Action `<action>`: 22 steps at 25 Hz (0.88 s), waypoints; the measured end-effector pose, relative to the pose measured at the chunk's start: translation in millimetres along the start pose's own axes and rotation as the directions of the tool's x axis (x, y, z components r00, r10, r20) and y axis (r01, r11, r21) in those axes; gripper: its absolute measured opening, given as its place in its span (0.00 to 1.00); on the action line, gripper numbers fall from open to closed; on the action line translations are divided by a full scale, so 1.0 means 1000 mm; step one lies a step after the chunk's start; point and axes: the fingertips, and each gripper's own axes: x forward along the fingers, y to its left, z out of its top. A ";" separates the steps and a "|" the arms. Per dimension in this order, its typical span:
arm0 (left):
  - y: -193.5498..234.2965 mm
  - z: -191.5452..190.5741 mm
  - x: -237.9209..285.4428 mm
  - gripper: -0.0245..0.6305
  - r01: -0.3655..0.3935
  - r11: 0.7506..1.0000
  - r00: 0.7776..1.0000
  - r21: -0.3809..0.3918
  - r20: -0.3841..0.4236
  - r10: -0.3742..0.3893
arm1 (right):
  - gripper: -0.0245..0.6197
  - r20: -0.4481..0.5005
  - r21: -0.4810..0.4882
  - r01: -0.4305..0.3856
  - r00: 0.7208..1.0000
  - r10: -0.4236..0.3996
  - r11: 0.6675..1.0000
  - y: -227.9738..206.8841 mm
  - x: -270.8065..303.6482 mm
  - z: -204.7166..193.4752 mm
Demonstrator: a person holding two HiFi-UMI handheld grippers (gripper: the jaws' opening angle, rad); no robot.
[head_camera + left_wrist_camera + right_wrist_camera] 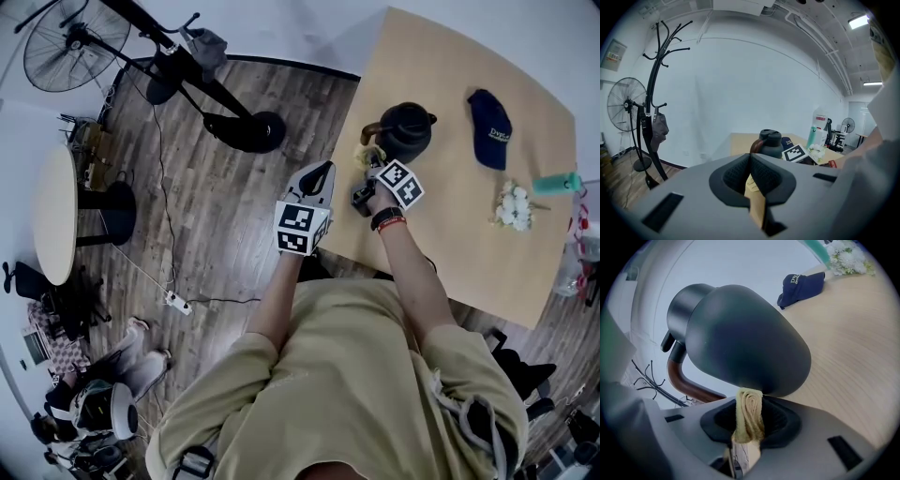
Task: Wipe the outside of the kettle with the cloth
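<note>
a folded yellow cloth (749, 420) sits pinched in the right gripper (750, 400), touching the round dark grey kettle (740, 333) just ahead of its jaws. push too hard and the kettle may slide, since the left gripper (750, 157), jaws together on nothing, is not steadying it. the kettle looks smooth and dull

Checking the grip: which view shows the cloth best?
The right gripper view: the cloth sits folded, large and central, clamped in the jaws of the right gripper against the kettle. The head view shows only a small yellow wad; the left gripper view shows no clear cloth.
</note>
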 end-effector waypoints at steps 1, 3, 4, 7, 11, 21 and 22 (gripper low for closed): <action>0.000 -0.001 0.000 0.07 0.001 1.000 1.000 0.000 -0.002 -0.001 | 0.23 -0.001 0.004 -0.001 1.000 0.001 1.000 0.000 0.000 0.000; 0.000 -0.001 -0.001 0.07 0.003 1.000 1.000 0.002 -0.003 -0.003 | 0.23 -0.005 0.007 -0.004 1.000 0.004 1.000 0.000 0.000 -0.001; -0.001 -0.001 -0.001 0.07 0.005 1.000 1.000 0.002 -0.003 -0.005 | 0.23 -0.008 0.006 -0.005 1.000 0.005 1.000 0.000 0.000 -0.002; -0.003 -0.001 -0.001 0.07 0.009 1.000 1.000 0.005 -0.002 -0.009 | 0.23 -0.013 0.003 -0.006 1.000 0.006 1.000 -0.001 -0.003 -0.002; -0.009 0.003 0.002 0.07 0.015 1.000 1.000 0.010 0.001 -0.015 | 0.23 -0.020 -0.001 -0.007 1.000 0.007 1.000 -0.007 -0.009 0.000; -0.034 0.004 0.014 0.07 0.050 0.998 0.999 0.023 0.001 -0.050 | 0.23 -0.044 -0.006 0.000 0.999 -0.001 1.000 -0.025 -0.028 0.006; -0.037 0.005 0.015 0.07 0.053 0.998 0.999 0.024 0.001 -0.053 | 0.23 -0.046 -0.008 0.001 0.999 -0.001 1.000 -0.026 -0.030 0.007</action>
